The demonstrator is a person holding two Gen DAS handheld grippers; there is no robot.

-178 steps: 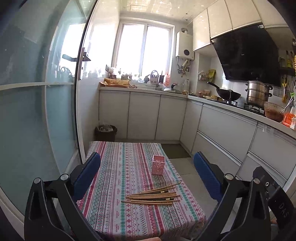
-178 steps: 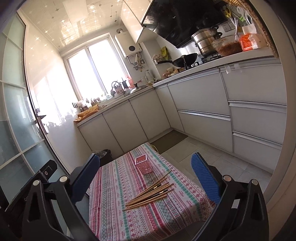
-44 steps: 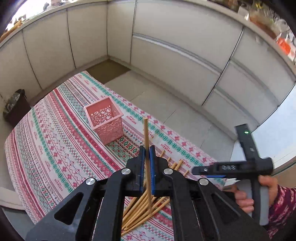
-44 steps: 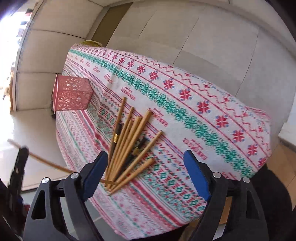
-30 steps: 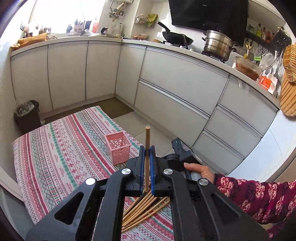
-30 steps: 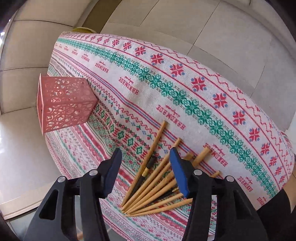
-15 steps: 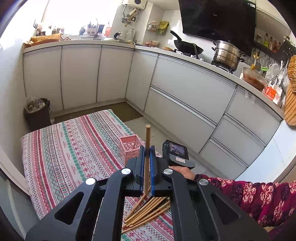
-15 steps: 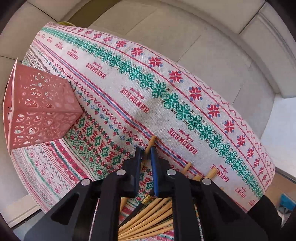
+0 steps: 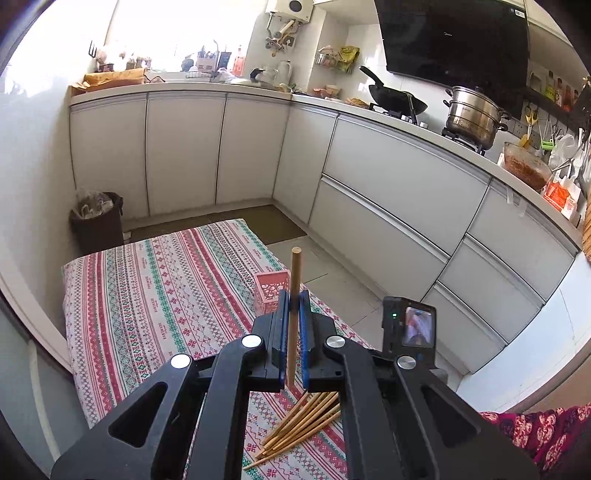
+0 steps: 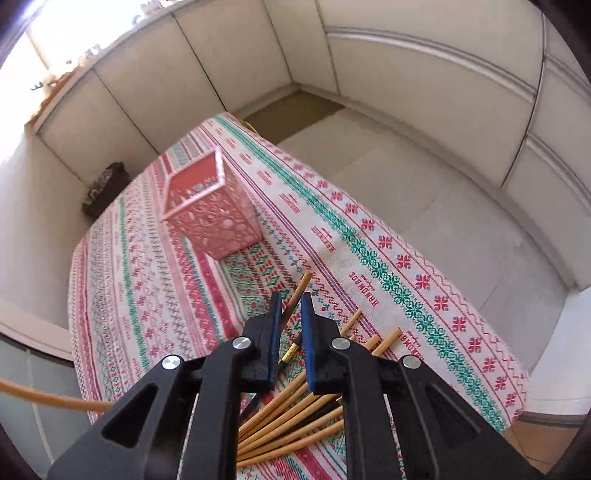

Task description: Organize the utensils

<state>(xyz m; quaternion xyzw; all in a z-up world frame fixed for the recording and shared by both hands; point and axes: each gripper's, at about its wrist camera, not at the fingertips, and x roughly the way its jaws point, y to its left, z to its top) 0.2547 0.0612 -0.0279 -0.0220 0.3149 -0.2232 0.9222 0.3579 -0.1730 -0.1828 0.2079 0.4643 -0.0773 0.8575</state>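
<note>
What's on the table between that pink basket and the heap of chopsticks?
Only bare patterned tablecloth between the pink basket and the heap of chopsticks, seen from the right wrist; the right claw holds one chopstick above it.

Pink lattice holder [image 10: 212, 218] upright on striped tabletop [image 10: 388, 266], open top. One wooden chopstick [image 9: 294, 314] pinched upright, another [image 10: 295, 299] w/ dark, gold-banded end raised at a slant. Rest of chopsticks [image 10: 295, 417] fanned flat near tabletop's front edge.

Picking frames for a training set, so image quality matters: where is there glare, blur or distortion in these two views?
Left wrist view: window blown out white, cabinets bowed by the fisheye, chopstick sharp. Right wrist view: top-left corner overexposed, pink basket and tablecloth slightly motion-blurred, edges curved.
</note>
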